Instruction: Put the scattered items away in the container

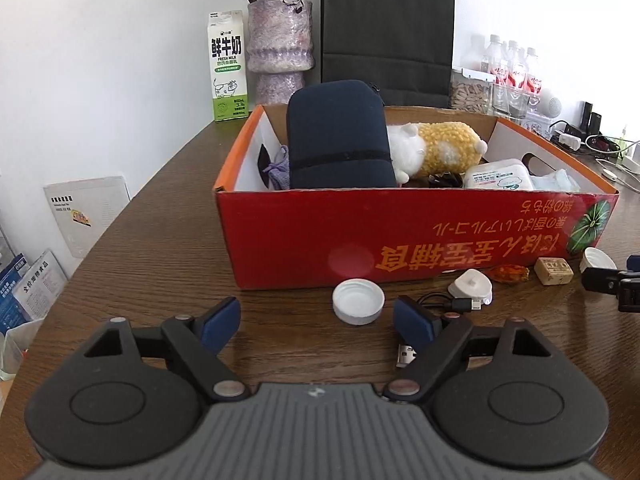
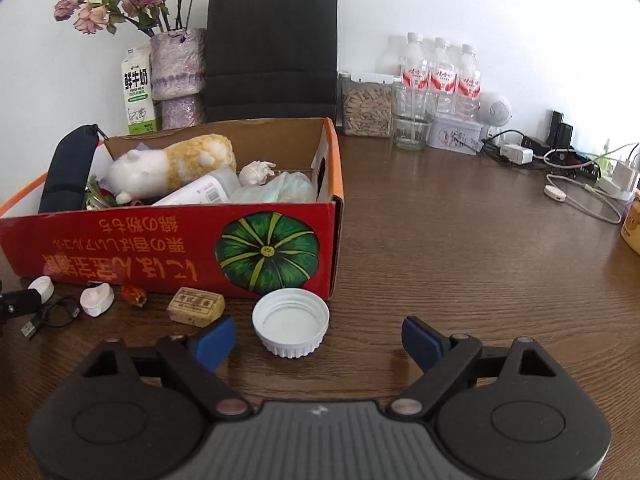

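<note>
In the left wrist view, the left gripper (image 1: 318,326) is seen at 6 o'clock with its blue fingers (image 1: 222,322) spread wide; nothing is pinched between them. Just beyond the fingertips, at about 12 o'clock from the gripper, a white cap (image 1: 358,301) lies open side up on the wooden table (image 1: 160,264). At 2 o'clock from it a black cable (image 1: 452,303) and a white charger puck (image 1: 471,284) are found, then an orange wrapped candy (image 1: 510,273) and a small tan block (image 1: 554,271).

In the right wrist view, the right gripper (image 2: 319,340) is also held with spread fingers (image 2: 214,340), and nothing is gripped. A larger white lid (image 2: 291,322) lies on the table just ahead of them, nearer to the left finger, not touched as far as can be told. The tan block is seen at 10 o'clock from this lid.

Behind these scattered items stands the red cardboard box (image 2: 160,248), the container. Inside it a dark blue pouch (image 1: 338,144), a yellow and white plush toy (image 1: 436,148) and a pack of wipes (image 1: 498,176) are seen.

Farther, at 12 o'clock by the wall, a milk carton (image 1: 228,66), a vase (image 1: 280,48) with dried flowers and a black paper bag (image 1: 386,28) are placed.
</note>
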A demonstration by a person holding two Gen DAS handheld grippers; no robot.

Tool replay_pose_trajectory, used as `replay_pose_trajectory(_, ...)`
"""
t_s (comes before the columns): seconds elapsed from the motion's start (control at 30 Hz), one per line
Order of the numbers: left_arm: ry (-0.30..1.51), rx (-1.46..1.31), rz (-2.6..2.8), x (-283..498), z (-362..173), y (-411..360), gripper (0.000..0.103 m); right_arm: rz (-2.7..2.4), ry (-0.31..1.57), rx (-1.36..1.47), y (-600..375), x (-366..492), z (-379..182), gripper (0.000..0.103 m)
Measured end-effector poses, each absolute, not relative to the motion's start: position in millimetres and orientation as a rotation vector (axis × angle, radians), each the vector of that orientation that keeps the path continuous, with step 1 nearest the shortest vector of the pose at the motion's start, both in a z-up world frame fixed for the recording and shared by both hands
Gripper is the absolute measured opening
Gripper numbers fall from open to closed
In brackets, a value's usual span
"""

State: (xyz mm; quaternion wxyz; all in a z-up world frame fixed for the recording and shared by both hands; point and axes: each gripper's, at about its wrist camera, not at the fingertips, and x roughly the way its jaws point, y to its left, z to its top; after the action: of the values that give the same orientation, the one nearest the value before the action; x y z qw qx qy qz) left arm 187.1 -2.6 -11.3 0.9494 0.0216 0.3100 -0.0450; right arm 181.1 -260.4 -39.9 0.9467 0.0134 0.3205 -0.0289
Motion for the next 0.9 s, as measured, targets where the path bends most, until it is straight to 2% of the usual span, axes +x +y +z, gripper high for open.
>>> replay_pose_trajectory(0.13,0.638,0.022,-0.100,191.4,-11.6,-2.5,0.084,-0.057,0.670,0.042,-262.0,186.8,-41.6,0.088)
replay_pose_trajectory(0.2,0.654,0.012,-0.100,194.2,-12.4,-1.2,0.076,-0.051,0.670,0.041,-261.8,187.7,-42.2,0.088)
replay_pose_trajectory(0.3,0.657,0.034,-0.097,196.0,-12.2,-4.9,0.073,-0.049,0.671,0.040,-261.2,187.9,-42.2,0.088)
replay_pose_trajectory(0.37,0.650,0.043,-0.113,194.8,-11.7,-7.0,0.062,-0.049,0.671,0.039,-261.1,188.0,-42.3,0.088)
replay_pose_trajectory(0.4,0.648,0.045,-0.116,194.5,-11.4,-7.6,0.060,-0.048,0.671,0.039,-261.1,188.1,-42.2,0.088)
replay_pose_trajectory(0.7,0.647,0.043,-0.119,194.6,-11.5,-9.1,0.057,-0.039,0.668,0.035,-258.6,189.4,-41.5,0.085)
replay_pose_trajectory(0.83,0.641,0.042,-0.129,193.8,-11.4,-9.0,0.045,-0.029,0.654,0.028,-255.8,188.3,-40.2,0.064)
replay_pose_trajectory(0.9,0.641,0.039,-0.135,194.2,-11.5,-9.0,0.045,-0.018,0.648,0.025,-254.4,188.0,-39.6,0.056)
